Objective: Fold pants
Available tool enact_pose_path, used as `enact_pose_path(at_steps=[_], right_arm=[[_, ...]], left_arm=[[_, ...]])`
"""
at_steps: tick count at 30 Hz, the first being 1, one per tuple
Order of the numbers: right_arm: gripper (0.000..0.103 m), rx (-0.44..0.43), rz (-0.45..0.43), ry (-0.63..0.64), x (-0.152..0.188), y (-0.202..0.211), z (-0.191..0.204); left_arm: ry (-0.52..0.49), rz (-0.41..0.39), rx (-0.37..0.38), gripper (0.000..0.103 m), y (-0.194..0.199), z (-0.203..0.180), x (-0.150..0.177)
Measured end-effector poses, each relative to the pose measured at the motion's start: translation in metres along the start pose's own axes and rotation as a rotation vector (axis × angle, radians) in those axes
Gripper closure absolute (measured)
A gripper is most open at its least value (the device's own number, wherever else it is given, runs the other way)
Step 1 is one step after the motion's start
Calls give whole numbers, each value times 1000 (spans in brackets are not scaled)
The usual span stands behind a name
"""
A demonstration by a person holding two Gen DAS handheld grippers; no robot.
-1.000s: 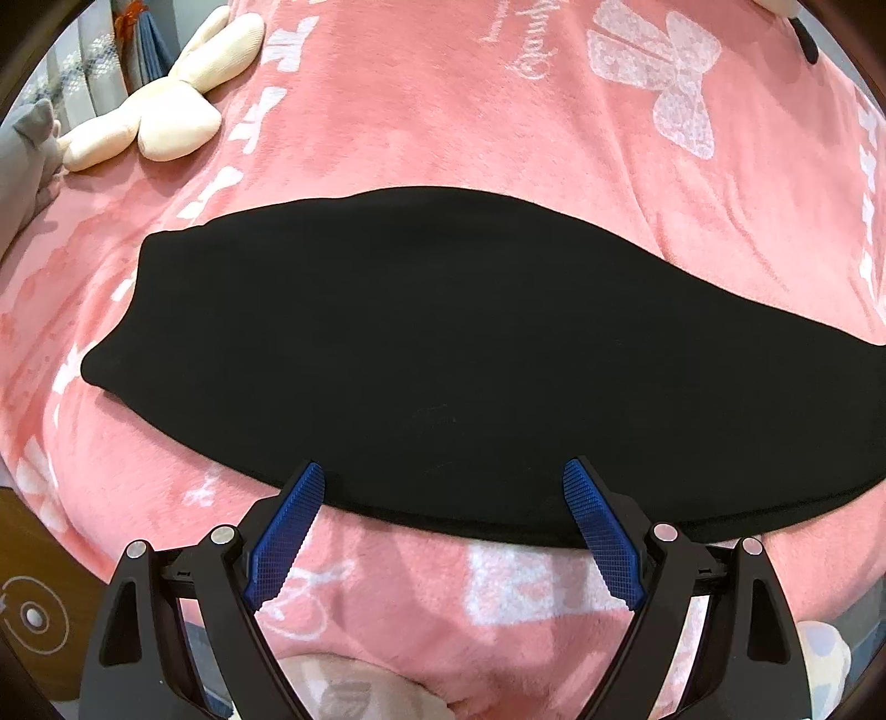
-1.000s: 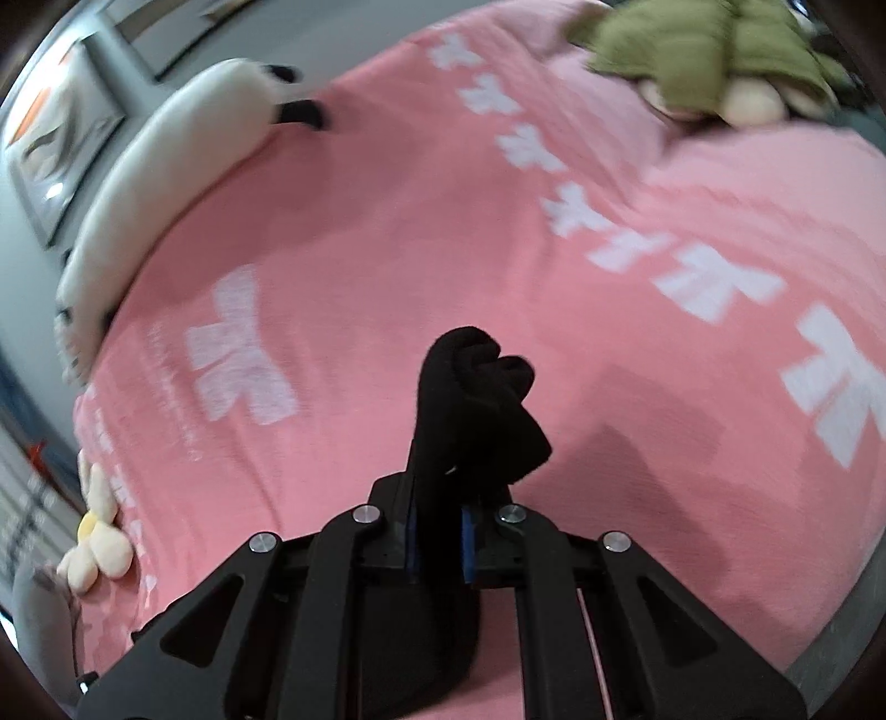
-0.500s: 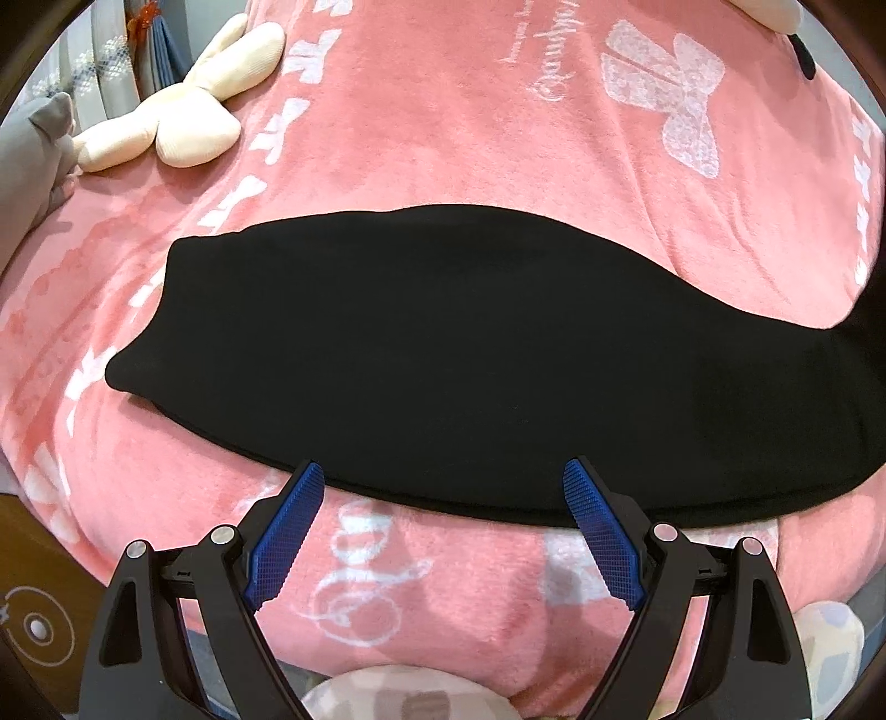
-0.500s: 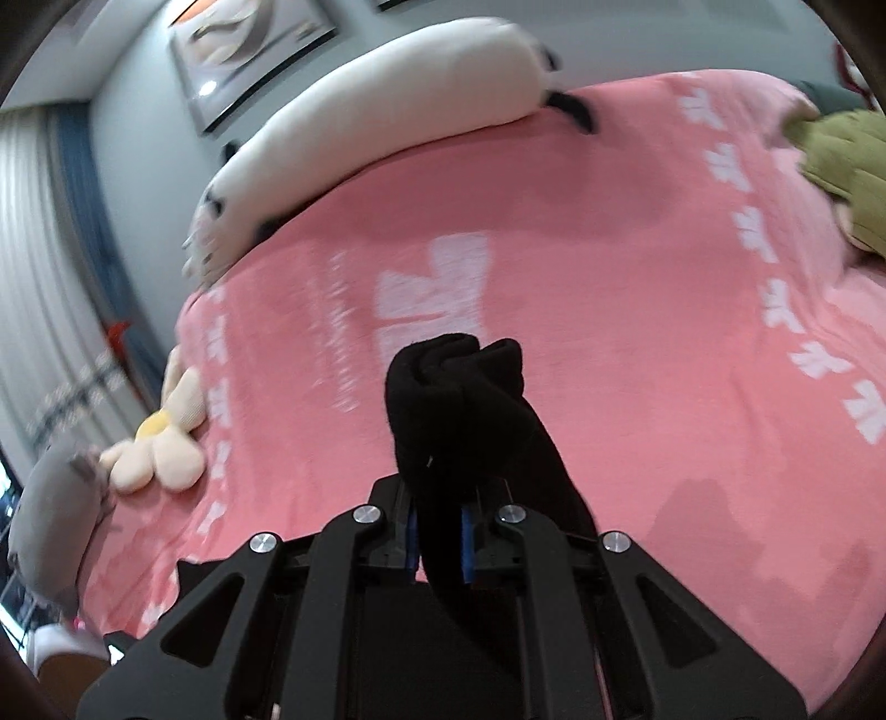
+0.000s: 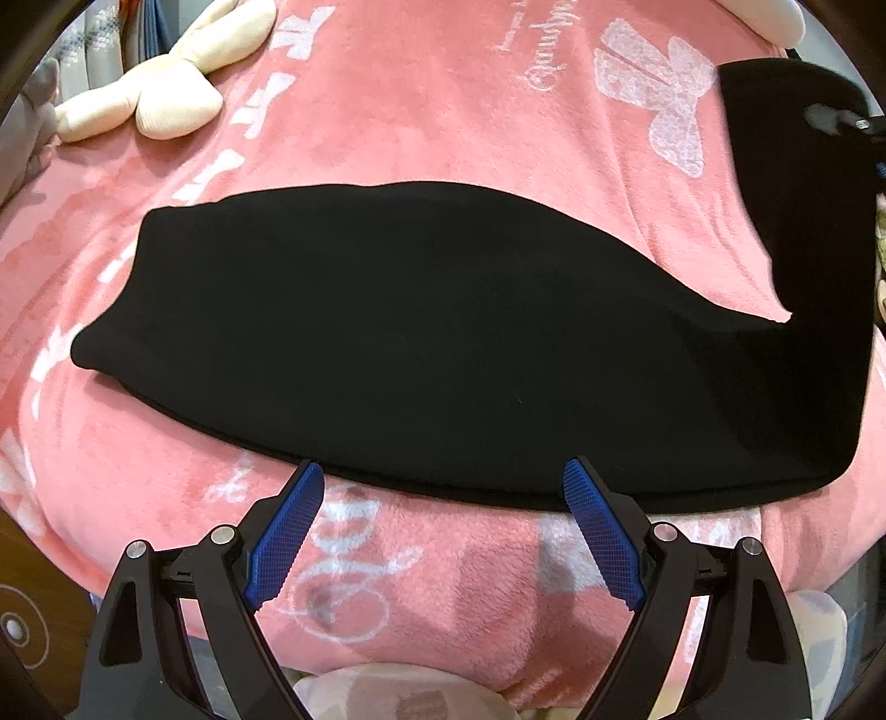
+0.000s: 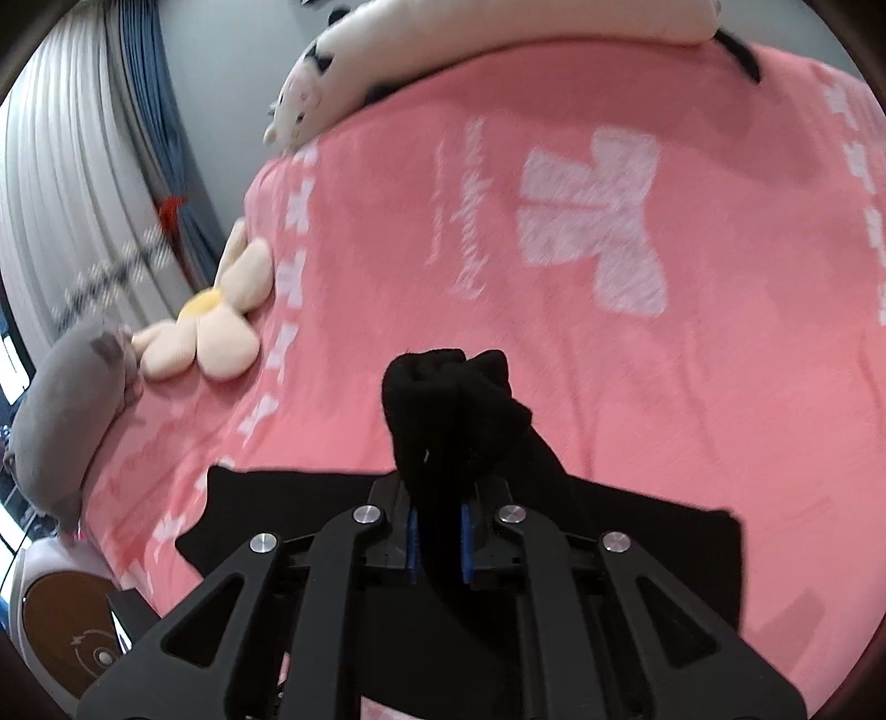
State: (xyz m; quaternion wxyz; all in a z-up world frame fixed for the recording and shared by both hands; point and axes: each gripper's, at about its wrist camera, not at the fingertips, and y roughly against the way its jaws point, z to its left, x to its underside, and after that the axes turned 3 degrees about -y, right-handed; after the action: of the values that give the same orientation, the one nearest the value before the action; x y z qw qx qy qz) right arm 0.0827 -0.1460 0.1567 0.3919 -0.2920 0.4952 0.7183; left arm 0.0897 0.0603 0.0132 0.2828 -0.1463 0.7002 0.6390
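Observation:
Black pants (image 5: 421,332) lie flat across a pink blanket (image 5: 443,111). Their right end is lifted off the bed and rises along the right edge of the left wrist view. My left gripper (image 5: 443,531) hovers open just in front of the pants' near edge, its blue pads (image 5: 288,531) holding nothing. My right gripper (image 6: 437,531) is shut on a bunched end of the pants (image 6: 448,399), which sticks up past the fingertips. The rest of the pants (image 6: 288,498) spreads below it on the bed.
A cream flower plush (image 5: 160,94) (image 6: 216,327) and a grey plush (image 6: 66,410) lie at the blanket's left side. A long white cat pillow (image 6: 470,50) runs along the far edge. Curtains (image 6: 83,166) hang at the left. A round stool (image 6: 61,626) stands beside the bed.
The right gripper has swung left and a little upward with the pants' end, rolling as it went; that end now stands lifted in the left wrist view. The left gripper shifted slightly, still open.

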Motion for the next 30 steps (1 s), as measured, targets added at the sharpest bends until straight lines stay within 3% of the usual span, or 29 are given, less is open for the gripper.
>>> enact_pose_path(at_steps=[17, 21, 25, 27, 30], right_arm=[[93, -21, 267, 34, 86, -106, 30], [84, -42, 354, 67, 106, -121, 33], [52, -105, 301, 79, 100, -91, 41], [52, -123, 276, 74, 95, -86, 40], [53, -88, 359, 87, 99, -108, 38]], left_arm=[[4, 21, 55, 17, -5, 1, 2], [14, 24, 64, 17, -5, 3, 1], [39, 23, 78, 17, -4, 6, 2], [57, 26, 91, 17, -5, 9, 3], [73, 32, 93, 17, -6, 11, 2]])
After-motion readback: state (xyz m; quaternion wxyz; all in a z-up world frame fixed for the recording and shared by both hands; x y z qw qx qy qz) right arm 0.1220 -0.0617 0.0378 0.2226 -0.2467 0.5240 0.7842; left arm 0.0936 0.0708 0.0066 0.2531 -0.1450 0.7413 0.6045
